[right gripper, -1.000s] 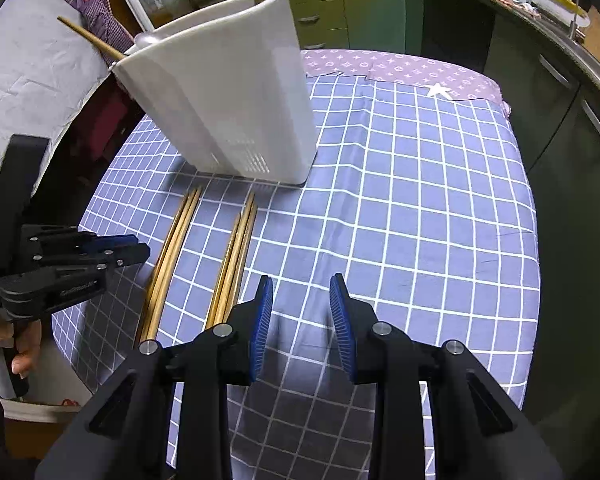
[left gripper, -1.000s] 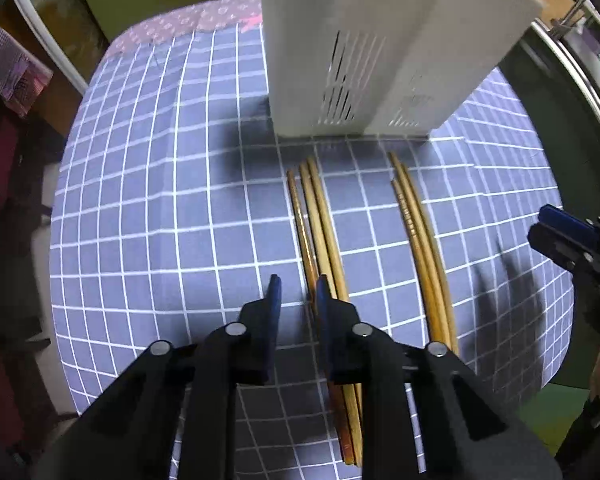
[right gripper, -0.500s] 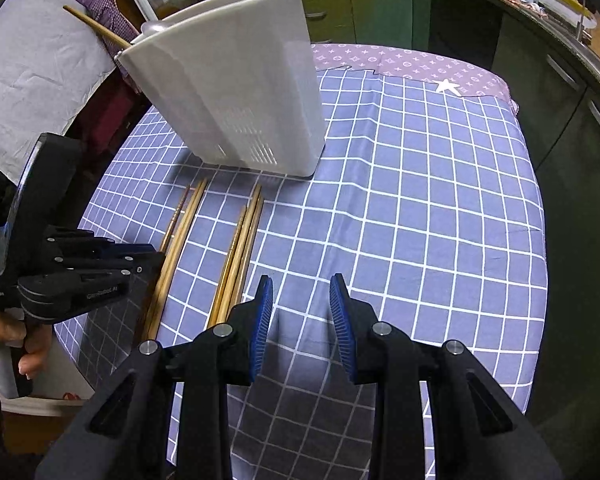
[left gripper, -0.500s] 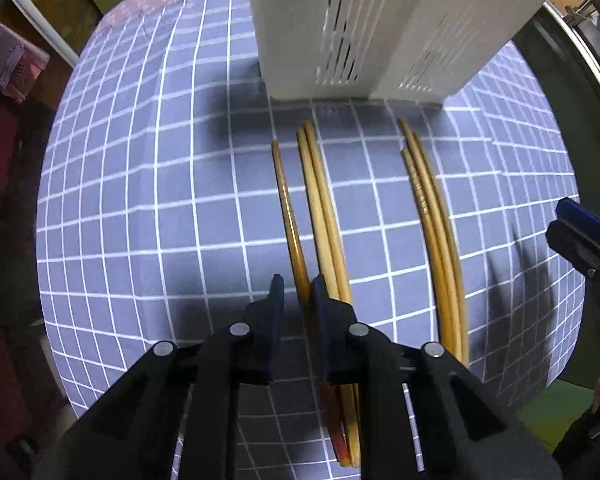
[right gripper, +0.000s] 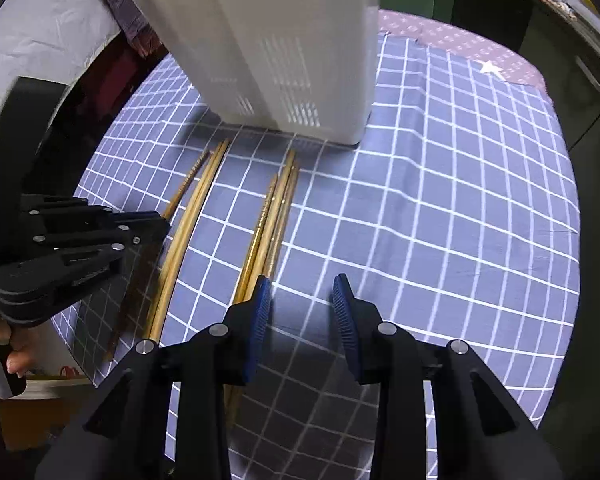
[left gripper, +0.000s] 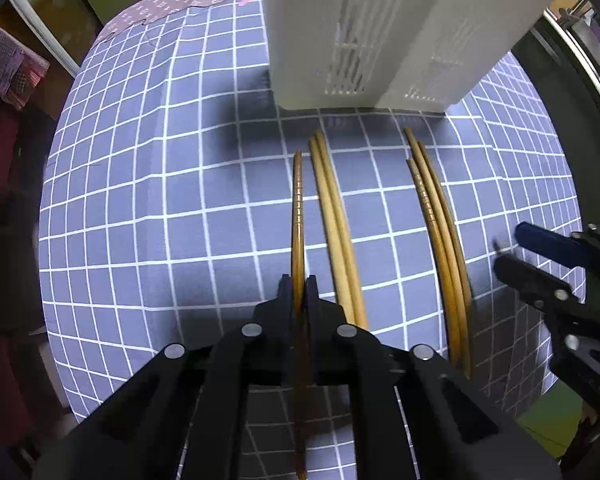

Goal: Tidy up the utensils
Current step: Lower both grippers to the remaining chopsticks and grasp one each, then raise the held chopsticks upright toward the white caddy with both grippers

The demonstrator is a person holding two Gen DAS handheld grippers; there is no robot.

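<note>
Left wrist view: the left gripper (left gripper: pixel 299 286) points steeply down at the checked tablecloth (left gripper: pixel 160 200), its jaws pinched on a single dark ridged chopstick (left gripper: pixel 298 208), having just drawn shut on it. The stick runs from between the fingers toward the far white utensil holder (left gripper: pixel 364 32). Just right of it lie a pale pair of chopsticks (left gripper: pixel 334 220), side by side and touching each other. Further right lies a bundle of three brown chopsticks (left gripper: pixel 440 232), close-packed, their far tips near the holder's base. At the right edge the right gripper (left gripper: pixel 528 252) comes in, blurred, near the bundle.

Right wrist view: the right gripper (right gripper: pixel 302 300) hangs over the cloth (right gripper: pixel 440 220) with its blue-padded jaws parted, having just spread a little wider, and nothing between them. Its left finger (right gripper: pixel 260 312) stands just beside the near part of the brown bundle (right gripper: pixel 270 220); contact cannot be told. The pale pair (right gripper: pixel 188 232) lies to the left, and the left gripper (right gripper: pixel 148 232) covers the near part of the dark stick (right gripper: pixel 184 190). A hand (right gripper: pixel 4 344) shows at the left edge. The holder (right gripper: pixel 276 40) stands upright at the far side
</note>
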